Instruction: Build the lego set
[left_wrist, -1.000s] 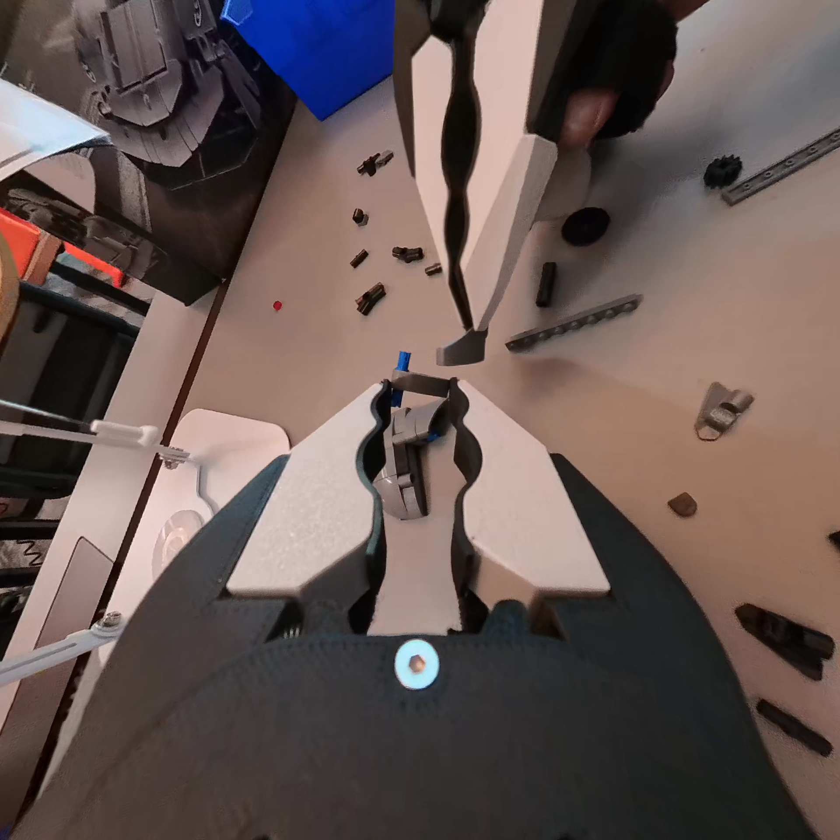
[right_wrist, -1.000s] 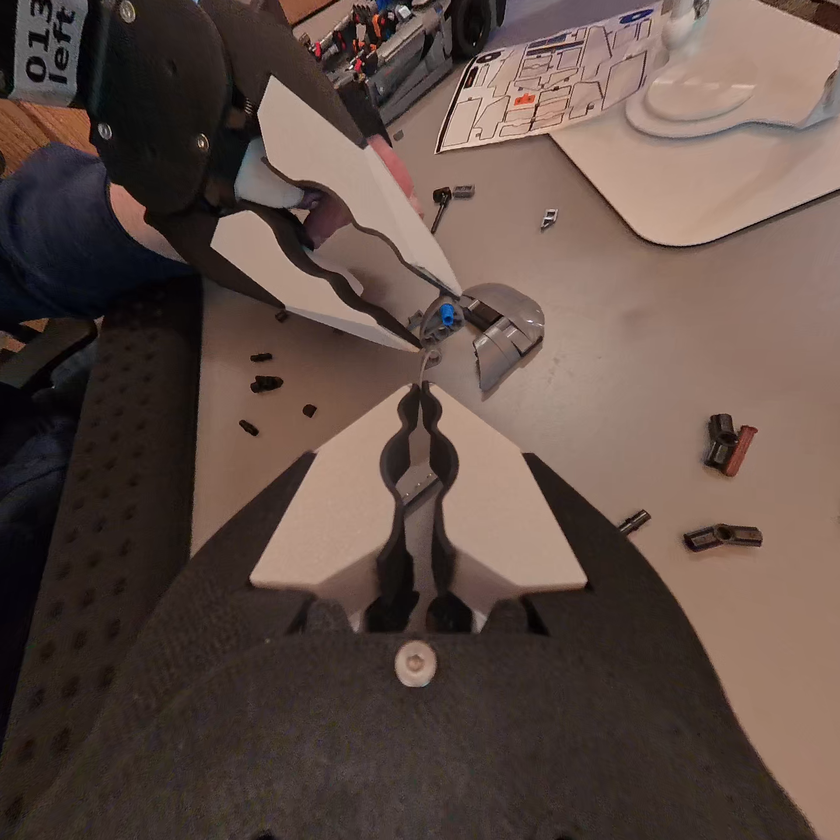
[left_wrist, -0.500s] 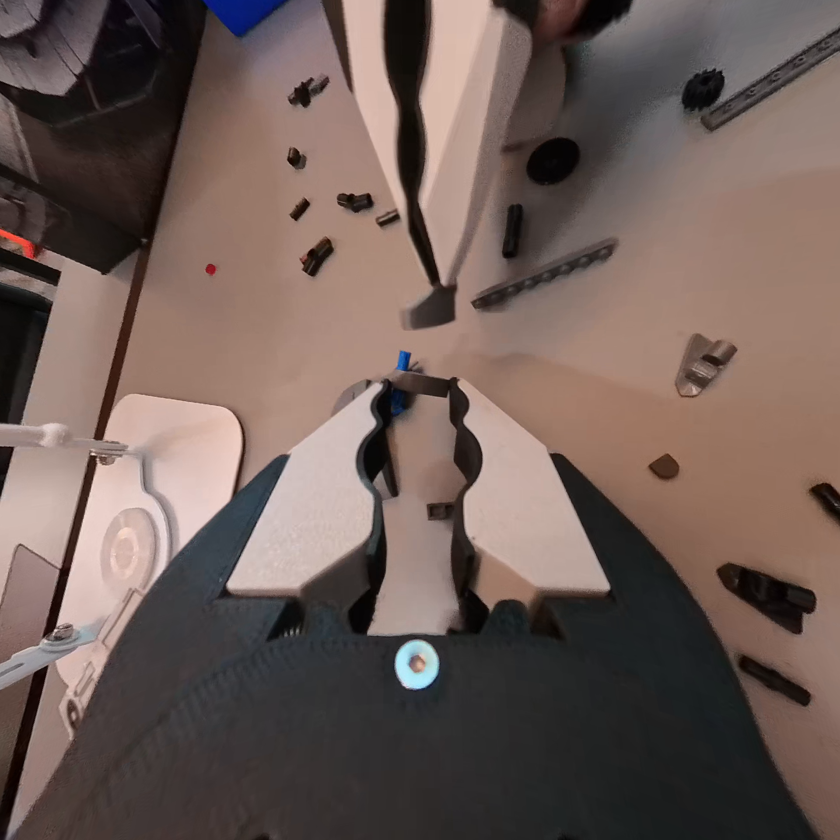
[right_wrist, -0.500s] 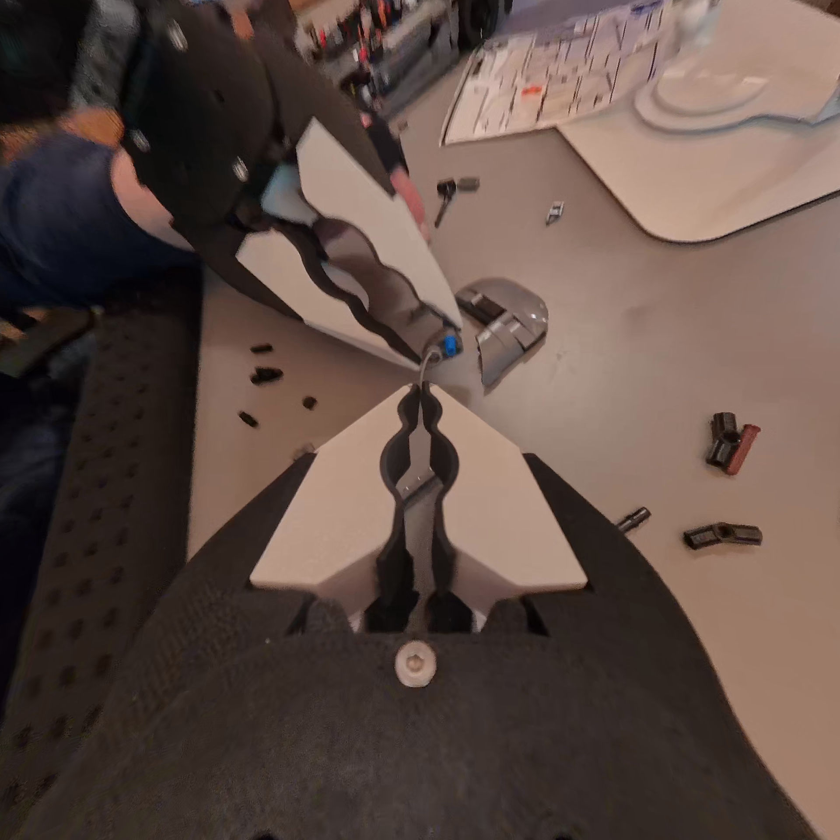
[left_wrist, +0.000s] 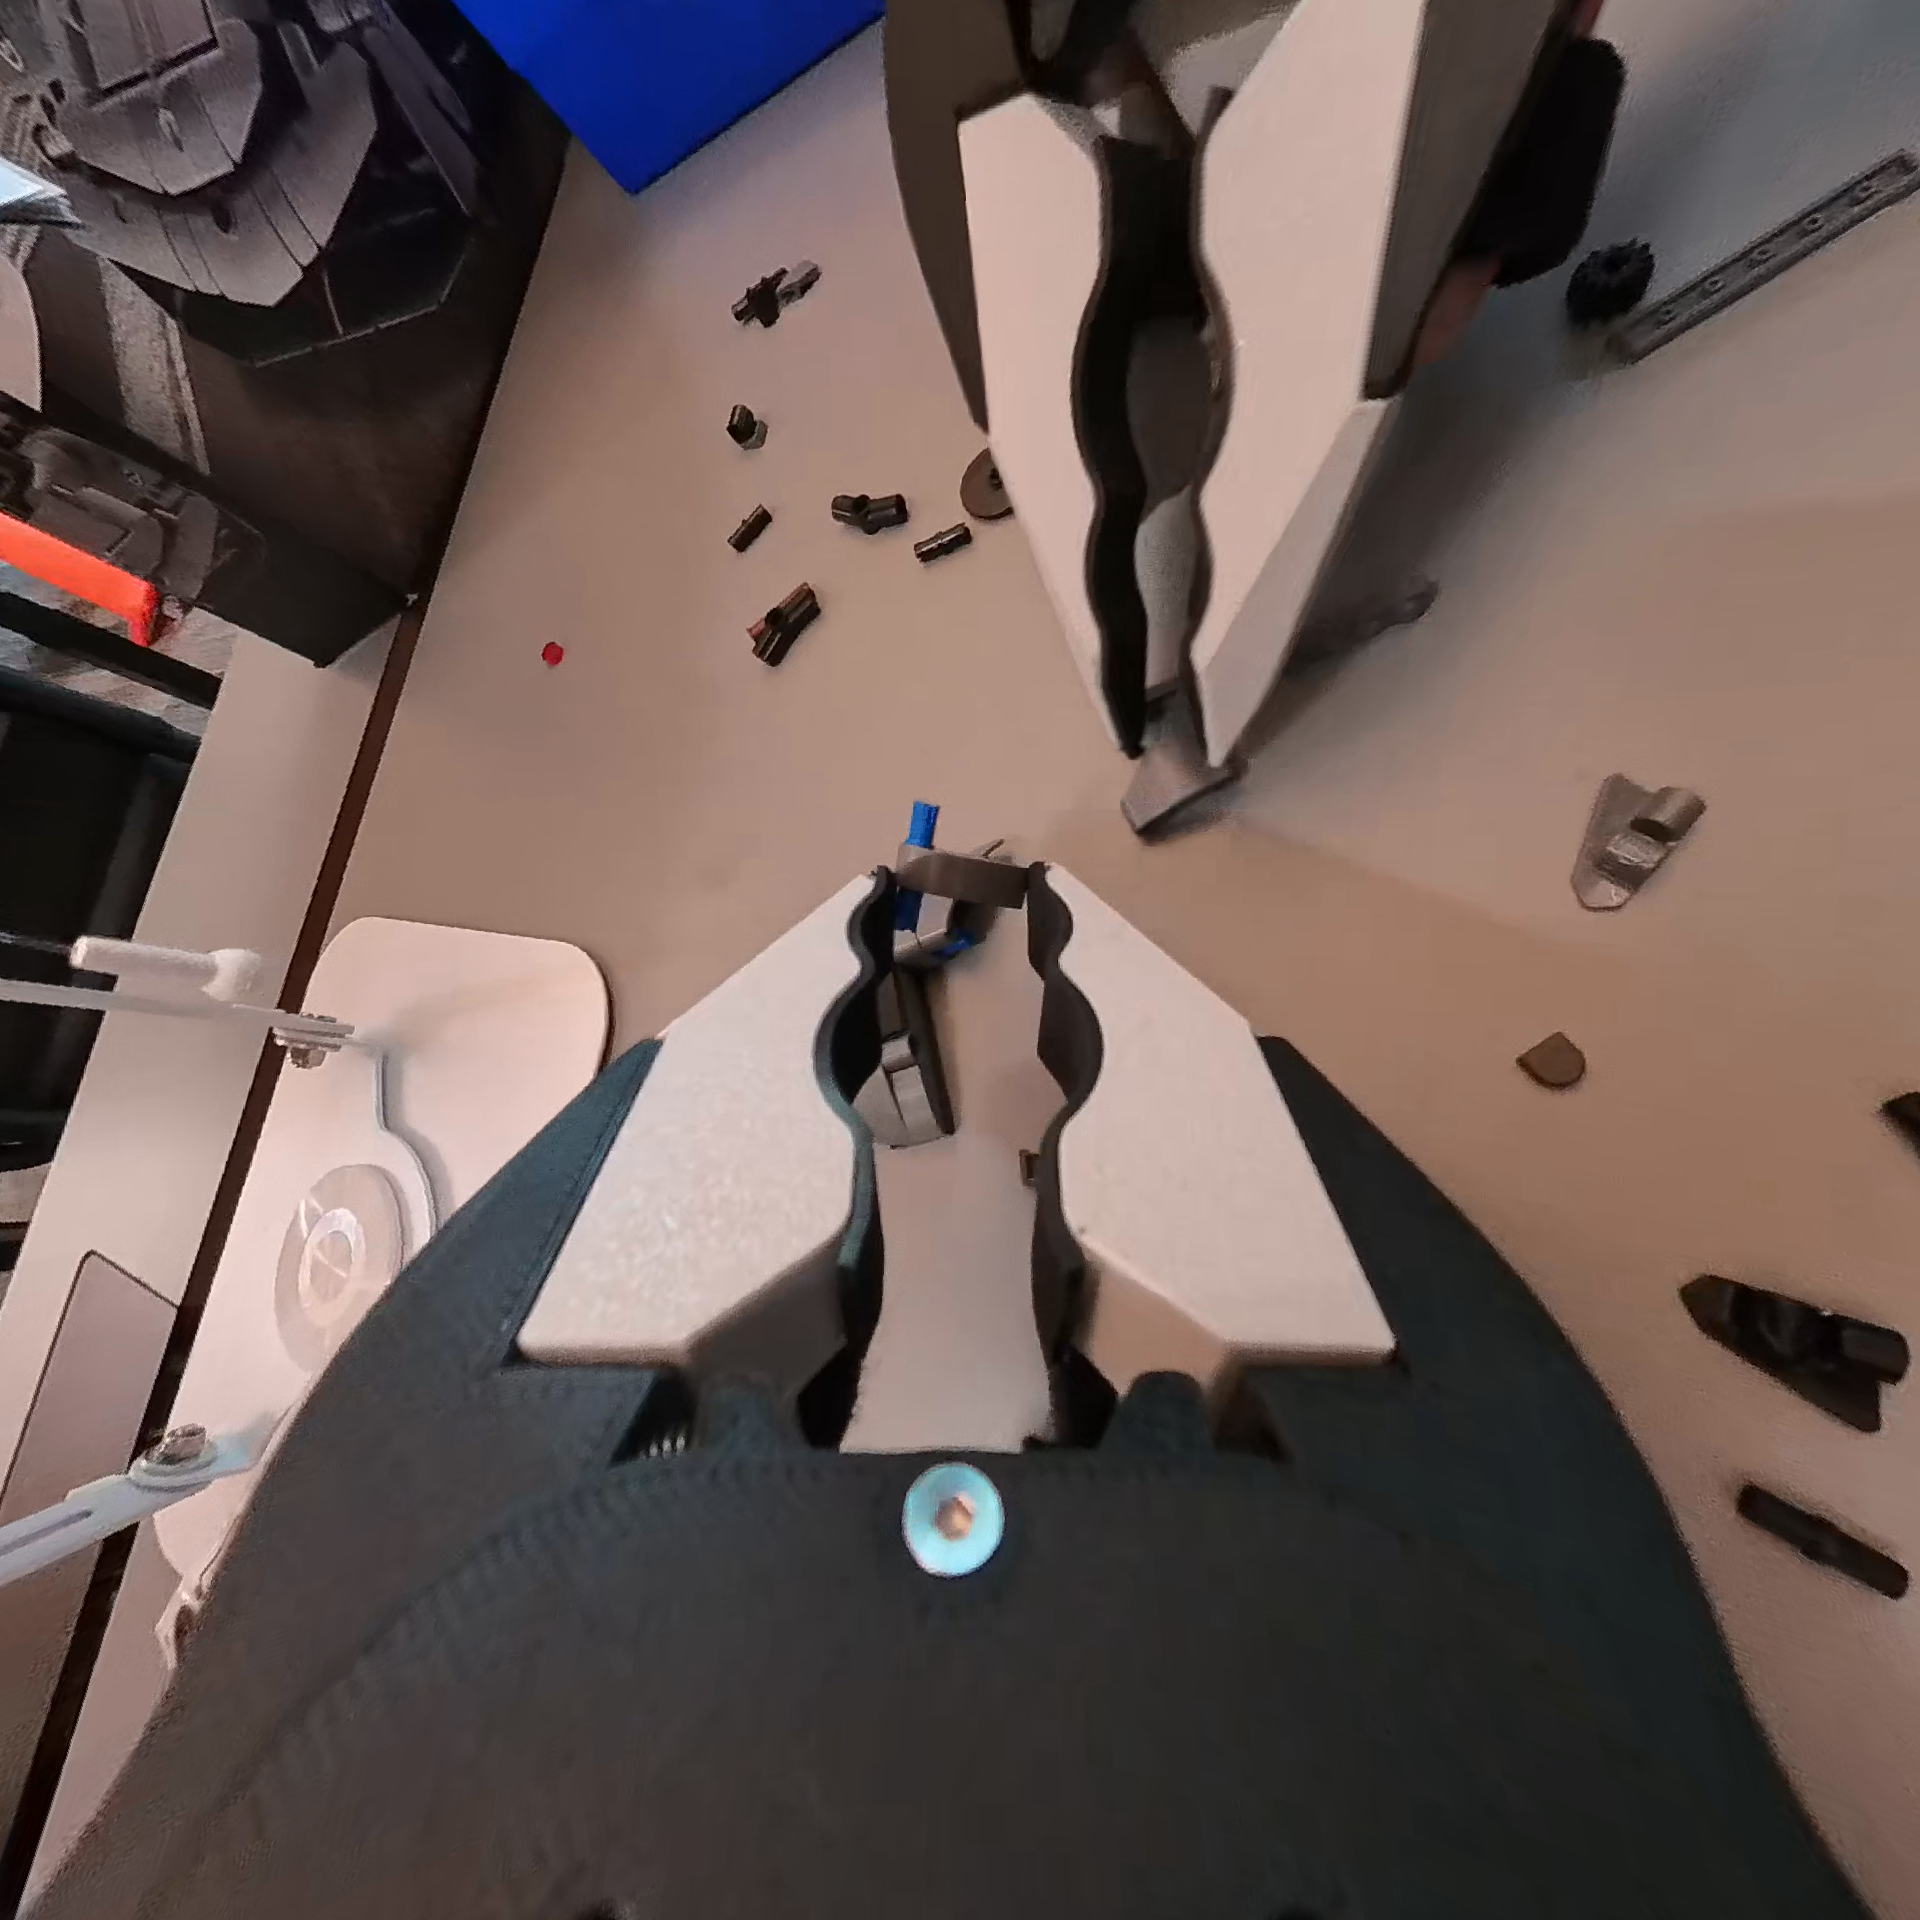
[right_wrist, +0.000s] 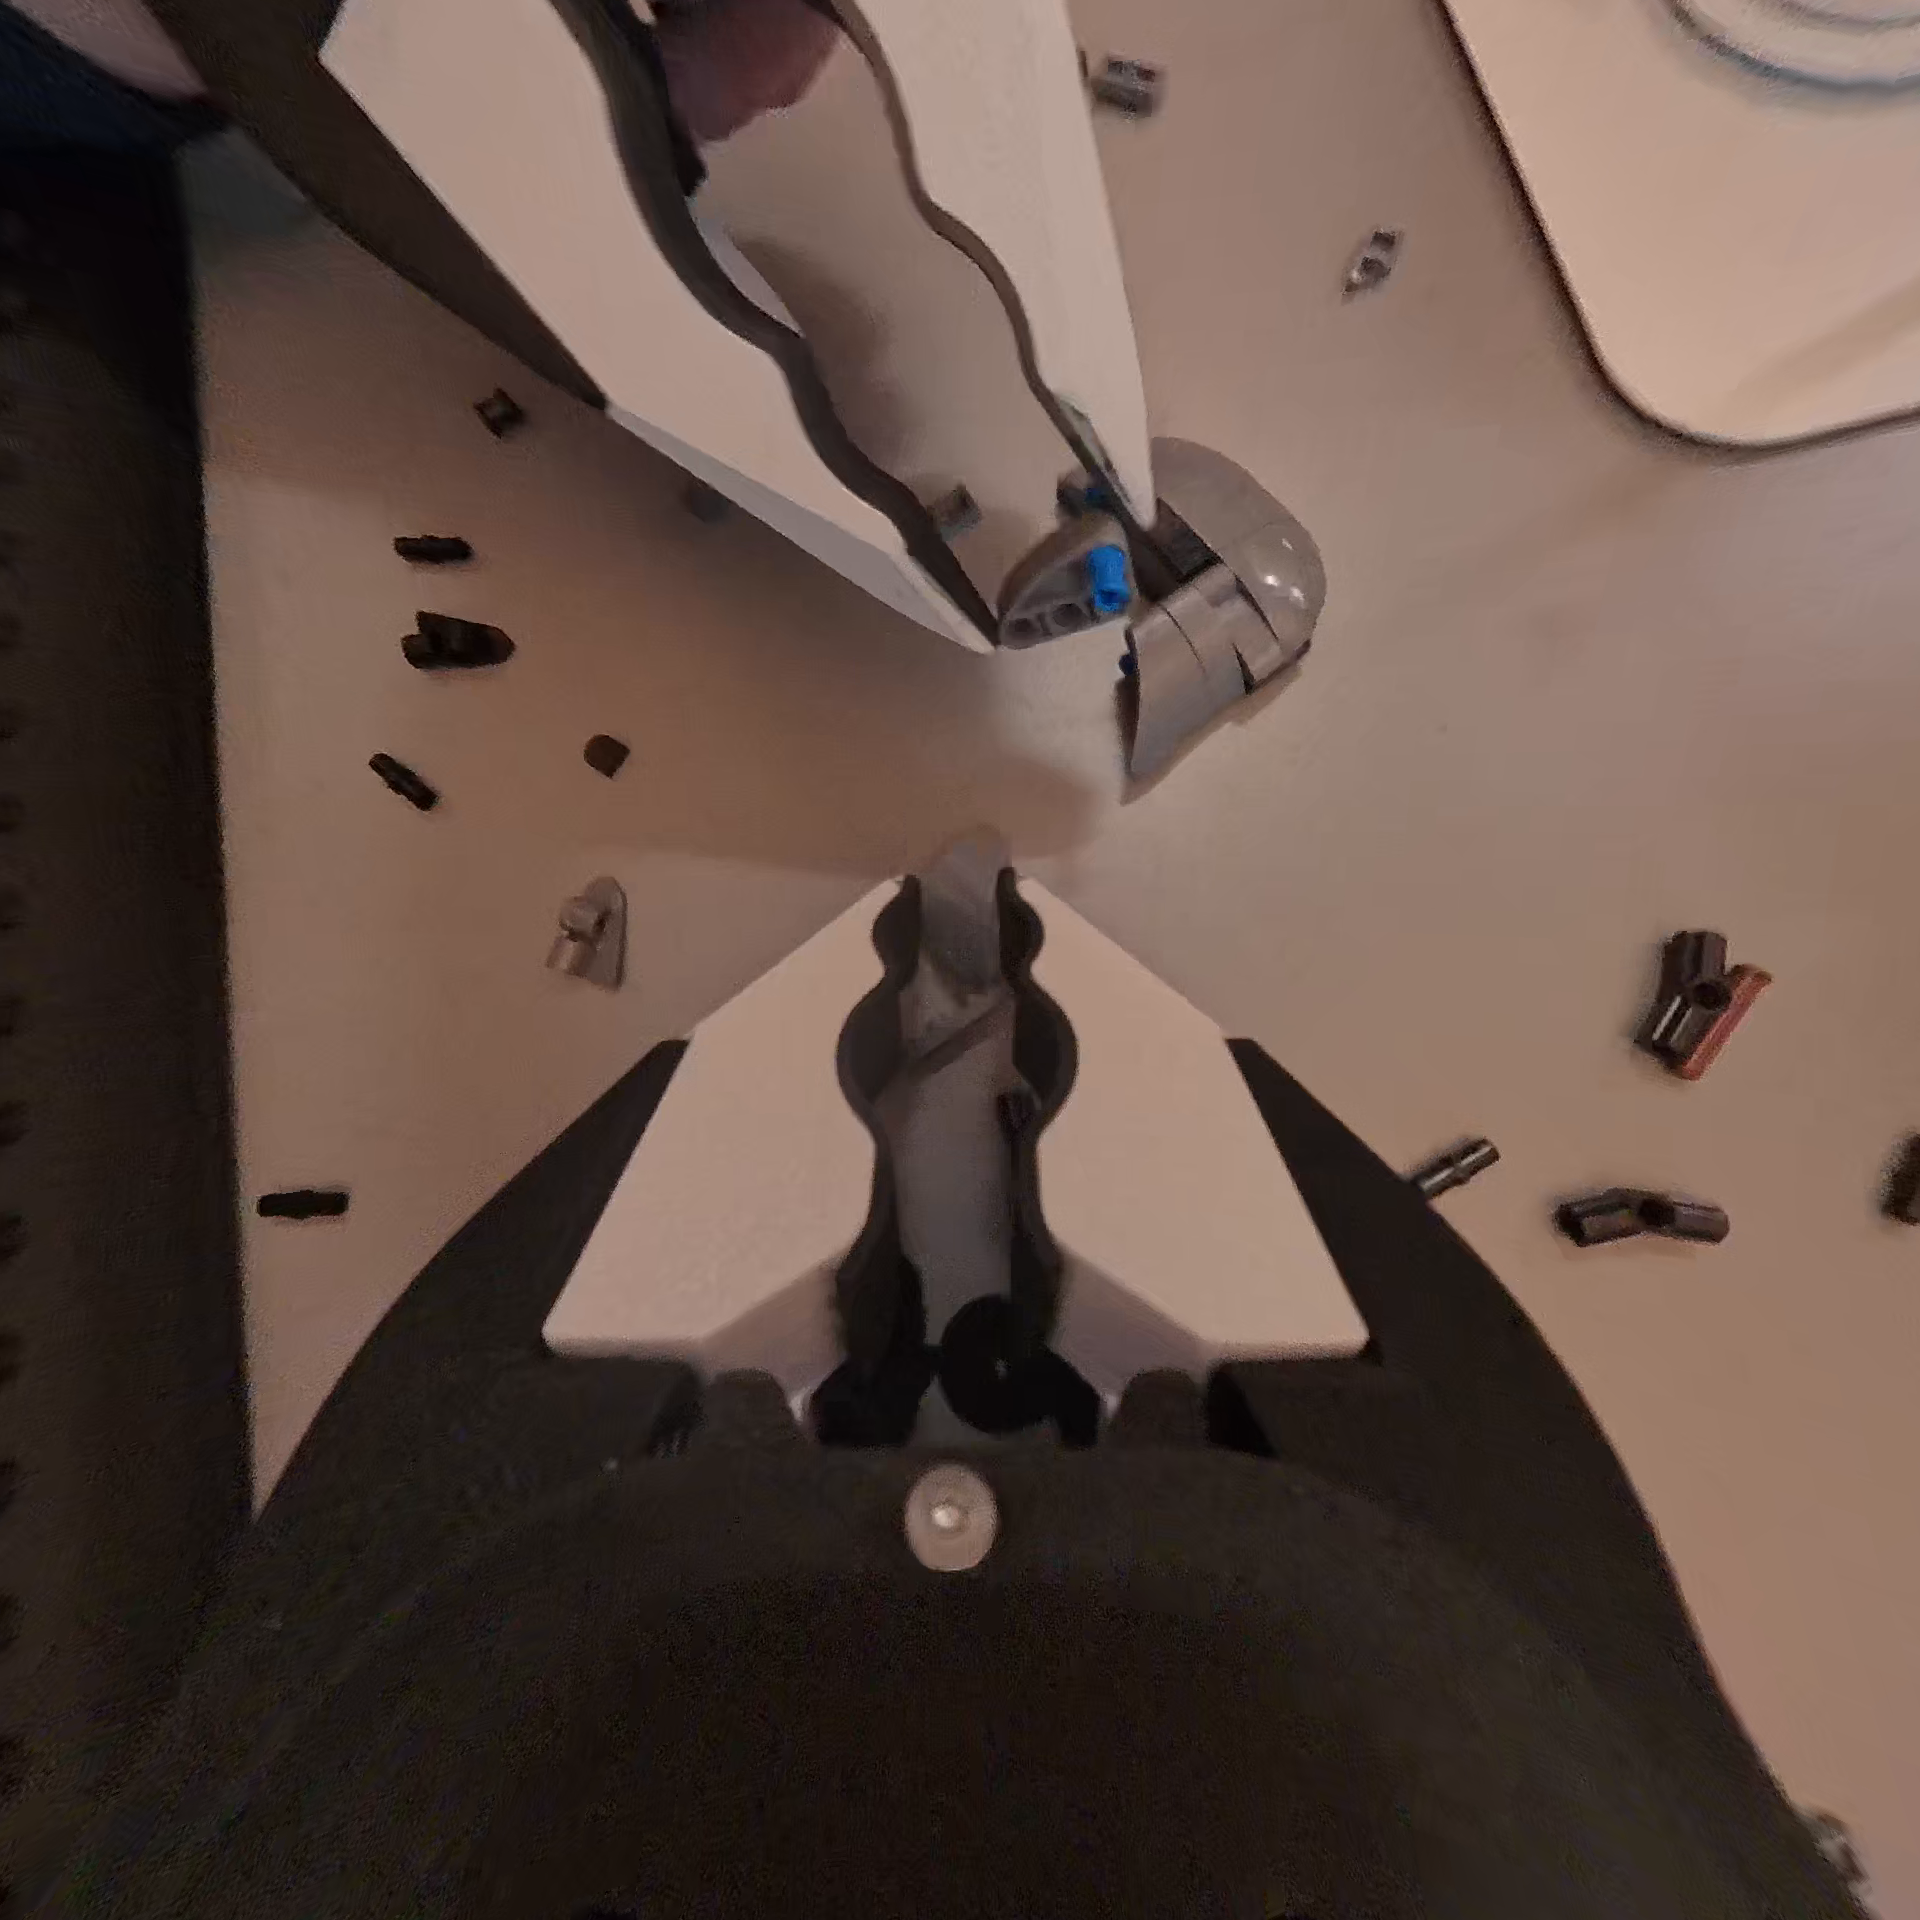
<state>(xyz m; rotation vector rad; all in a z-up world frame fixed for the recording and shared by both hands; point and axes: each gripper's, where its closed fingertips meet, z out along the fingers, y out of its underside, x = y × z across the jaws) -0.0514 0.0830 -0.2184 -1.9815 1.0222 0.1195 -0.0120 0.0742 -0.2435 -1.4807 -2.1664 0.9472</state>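
Left wrist view: my left gripper (left_wrist: 956, 878) pinches the grey lego assembly (left_wrist: 951, 883) at its fingertips, a blue pin (left_wrist: 920, 821) protruding at the left. Loose black connectors (left_wrist: 784, 623) lie toward the table's (left_wrist: 1558, 644) far edge, near the blue bin (left_wrist: 665, 73). Right of these, my right gripper (left_wrist: 1169, 743) is pressed together on a flat grey piece (left_wrist: 1179, 795), which is close to the assembly but apart from it. A grey bracket (left_wrist: 1631, 842) lies further right.

Right wrist view: the assembly's curved panels (right_wrist: 1216, 634) rest on the table (right_wrist: 1507, 727).
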